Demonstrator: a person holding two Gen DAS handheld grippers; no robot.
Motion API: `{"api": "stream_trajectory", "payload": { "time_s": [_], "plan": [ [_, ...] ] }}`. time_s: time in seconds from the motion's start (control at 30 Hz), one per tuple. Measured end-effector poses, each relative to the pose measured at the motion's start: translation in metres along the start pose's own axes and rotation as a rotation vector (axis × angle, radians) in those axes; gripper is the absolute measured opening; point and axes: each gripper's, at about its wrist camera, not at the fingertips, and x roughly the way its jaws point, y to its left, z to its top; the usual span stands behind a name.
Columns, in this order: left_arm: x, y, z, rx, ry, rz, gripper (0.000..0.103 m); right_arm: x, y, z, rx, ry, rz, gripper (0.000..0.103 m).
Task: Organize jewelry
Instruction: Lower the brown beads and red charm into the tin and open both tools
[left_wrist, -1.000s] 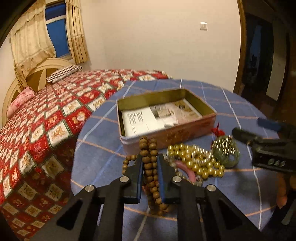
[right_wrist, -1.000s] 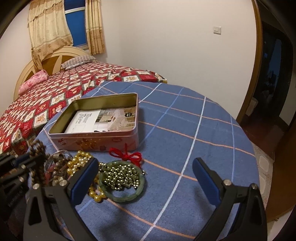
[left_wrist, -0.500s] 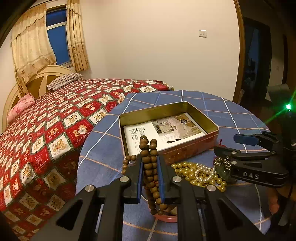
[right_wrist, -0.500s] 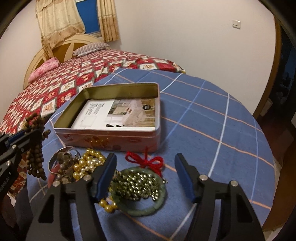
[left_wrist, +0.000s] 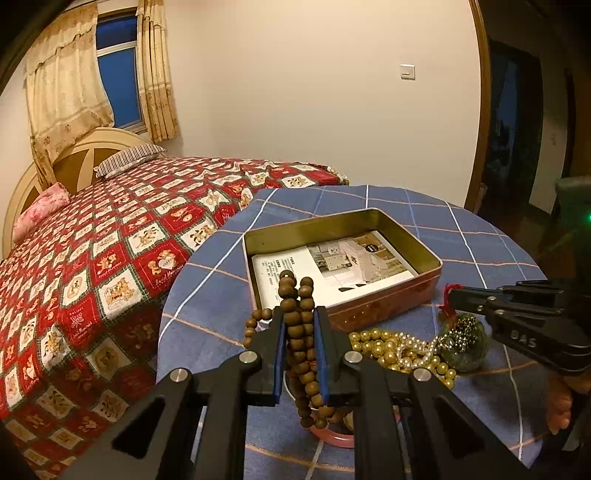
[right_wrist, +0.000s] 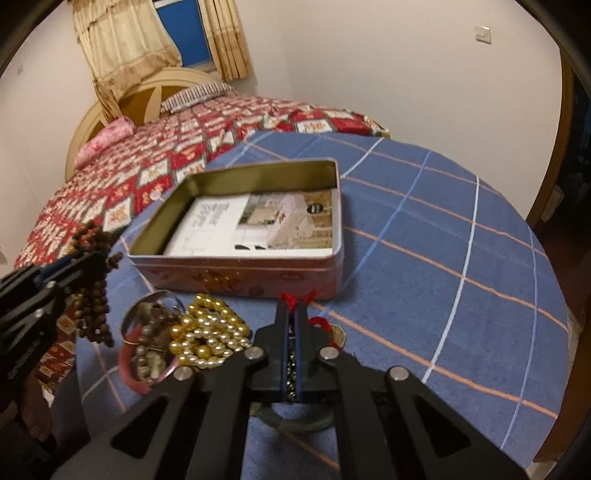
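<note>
Right gripper (right_wrist: 292, 334) now closed, seemingly around beaded bangle (left_wrist: 463, 341).

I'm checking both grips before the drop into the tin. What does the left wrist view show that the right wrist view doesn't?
Left wrist only: the left gripper shut on the wooden bead strand, seen close.

Right wrist only: the right gripper shut on the small metal beads by the red cord.

Both: the open tin and gold pearls on the table.
</note>
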Motion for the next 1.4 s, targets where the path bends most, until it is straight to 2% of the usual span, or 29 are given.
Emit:
{"api": "stream_trajectory", "payload": {
  "time_s": [0.4,0.77,1.1,1.4],
  "plan": [
    [-0.001,0.01,0.028,-0.001,-0.052,0.006,0.014,-0.035,0.011,0.033,-0.033,-0.101,0.044,0.003],
    [0.032,0.018,0.064,-0.007,-0.06,-0.013,0.014,-0.034,0.014,0.07,-0.058,-0.148,0.071,0.003],
    [0.074,0.018,0.081,0.013,-0.033,0.009,0.014,0.005,0.009,0.102,-0.047,-0.138,0.071,0.003],
    [0.107,0.015,0.079,0.036,0.018,0.024,0.014,0.049,0.005,0.105,-0.07,-0.083,0.038,0.003]
  ]
}}
